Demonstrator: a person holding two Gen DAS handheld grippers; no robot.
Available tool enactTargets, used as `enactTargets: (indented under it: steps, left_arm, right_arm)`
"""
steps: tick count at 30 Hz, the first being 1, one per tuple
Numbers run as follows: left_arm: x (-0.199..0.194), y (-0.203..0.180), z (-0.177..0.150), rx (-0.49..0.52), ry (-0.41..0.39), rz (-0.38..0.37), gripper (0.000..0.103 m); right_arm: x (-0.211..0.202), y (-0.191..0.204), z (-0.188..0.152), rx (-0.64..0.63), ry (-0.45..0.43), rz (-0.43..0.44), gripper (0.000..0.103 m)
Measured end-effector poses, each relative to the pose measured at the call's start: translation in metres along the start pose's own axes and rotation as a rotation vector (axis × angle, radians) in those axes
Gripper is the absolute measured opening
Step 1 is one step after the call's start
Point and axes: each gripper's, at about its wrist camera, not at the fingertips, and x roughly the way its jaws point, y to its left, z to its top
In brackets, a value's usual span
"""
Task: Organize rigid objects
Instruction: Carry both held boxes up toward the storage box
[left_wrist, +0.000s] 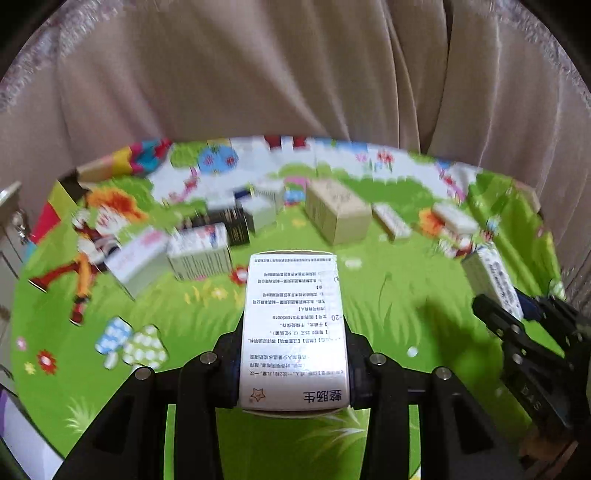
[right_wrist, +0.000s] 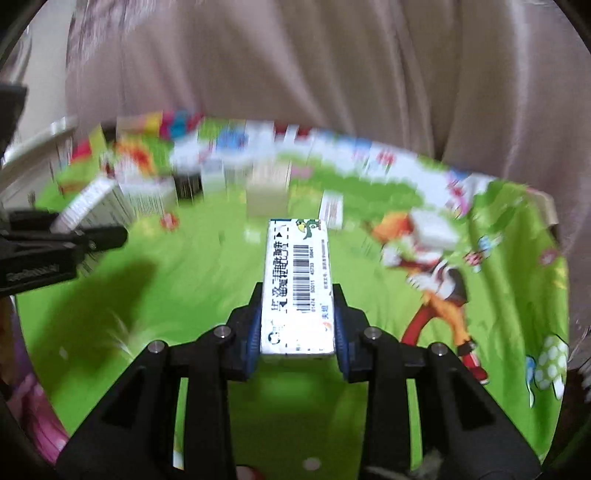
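Observation:
In the left wrist view my left gripper (left_wrist: 293, 354) is shut on a white medicine box (left_wrist: 293, 325) with small black print, held above the green cartoon mat (left_wrist: 388, 306). My right gripper (right_wrist: 297, 314) is shut on a narrow white box (right_wrist: 295, 280) with a barcode, also lifted over the mat. The right gripper (left_wrist: 517, 325) shows at the left view's right edge with its box (left_wrist: 491, 280). The left gripper (right_wrist: 74, 240) shows at the right view's left edge. Several more boxes lie at the mat's far side, among them a tan carton (left_wrist: 338, 212).
A cluster of white and black boxes (left_wrist: 207, 236) lies at the far left of the mat. Two small white boxes (left_wrist: 454, 218) lie at the far right. A beige curtain (left_wrist: 295, 74) hangs behind the mat. The scene is motion-blurred.

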Motion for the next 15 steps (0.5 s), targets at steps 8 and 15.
enactTargets:
  steps: [8,15]
  left_arm:
    - [-0.115,0.005,0.011,-0.042,-0.473,0.088,0.041]
    - [-0.183,0.003,0.012,-0.040,-0.732,0.113,0.041]
  right_arm:
    - [-0.135,0.033,0.030,-0.031,-0.536,-0.121,0.037]
    - [-0.197,0.060,0.046,-0.086,-0.747,-0.167,0.037]
